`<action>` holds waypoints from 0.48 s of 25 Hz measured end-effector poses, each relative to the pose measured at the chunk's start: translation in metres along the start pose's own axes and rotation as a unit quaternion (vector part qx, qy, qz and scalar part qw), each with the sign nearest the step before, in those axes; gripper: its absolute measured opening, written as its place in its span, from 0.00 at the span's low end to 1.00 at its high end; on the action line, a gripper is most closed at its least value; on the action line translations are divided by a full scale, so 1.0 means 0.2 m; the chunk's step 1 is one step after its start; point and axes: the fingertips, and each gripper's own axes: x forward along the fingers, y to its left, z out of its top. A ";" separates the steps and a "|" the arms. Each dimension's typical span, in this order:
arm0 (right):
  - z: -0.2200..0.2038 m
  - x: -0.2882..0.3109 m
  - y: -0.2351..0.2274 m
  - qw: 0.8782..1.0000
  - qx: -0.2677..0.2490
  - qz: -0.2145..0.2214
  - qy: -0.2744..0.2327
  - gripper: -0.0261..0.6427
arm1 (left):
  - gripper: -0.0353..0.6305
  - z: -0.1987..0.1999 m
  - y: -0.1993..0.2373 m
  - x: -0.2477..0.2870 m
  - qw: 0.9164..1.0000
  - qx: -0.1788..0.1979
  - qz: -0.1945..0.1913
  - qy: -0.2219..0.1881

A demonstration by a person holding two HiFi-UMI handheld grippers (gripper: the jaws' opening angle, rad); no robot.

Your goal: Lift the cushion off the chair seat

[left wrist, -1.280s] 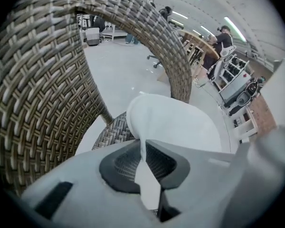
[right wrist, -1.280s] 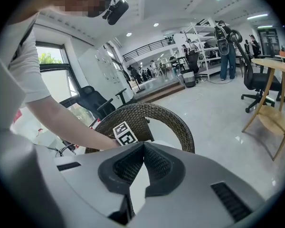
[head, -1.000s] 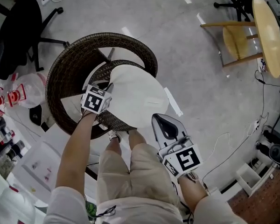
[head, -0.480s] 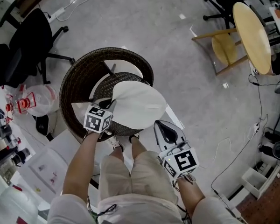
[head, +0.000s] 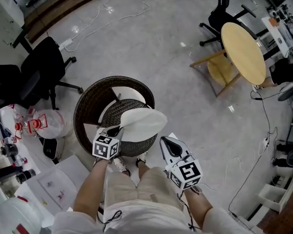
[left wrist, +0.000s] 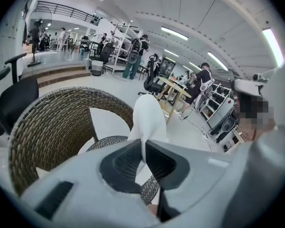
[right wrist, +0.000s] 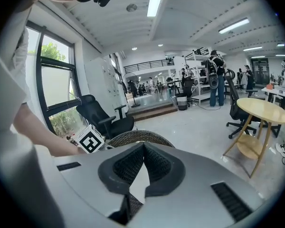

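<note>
In the head view my left gripper (head: 118, 129) is shut on the near left edge of the white round cushion (head: 142, 122). The cushion hangs tilted and bent above the dark woven seat (head: 133, 146) of the round wicker chair (head: 87, 112). In the left gripper view the cushion (left wrist: 148, 118) rises as a narrow white flap straight out of the left gripper's (left wrist: 143, 144) pinched tips. My right gripper (head: 167, 141) is beside the cushion's near right edge, apart from it, with nothing held. In the right gripper view the right gripper's (right wrist: 143, 145) tips meet.
A black office chair (head: 39, 67) stands at the left. A round wooden table (head: 243, 52) with a wooden chair (head: 219, 71) is at the far right. Bottles, a plastic bag (head: 48, 123) and papers (head: 53, 186) crowd the near left. The person's legs (head: 136, 189) stand against the chair front.
Both grippers have risen. The left one has pulled the cushion's edge up, so the cushion now tilts and folds above the seat. The right gripper stays shut and bare.
</note>
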 end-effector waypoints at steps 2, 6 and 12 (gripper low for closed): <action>0.05 -0.06 0.00 1.000 0.003 -0.006 -0.011 0.04 | 0.10 0.03 -0.03 -0.06 1.000 -0.014 0.003 -0.010; 0.15 -0.15 0.03 0.999 0.003 -0.012 -0.030 0.04 | 0.10 0.15 -0.07 -0.21 0.999 -0.031 0.008 -0.039; 0.30 -0.23 0.03 0.998 -0.003 -0.021 -0.058 0.04 | 0.10 0.40 -0.11 -0.46 0.995 -0.007 0.026 -0.092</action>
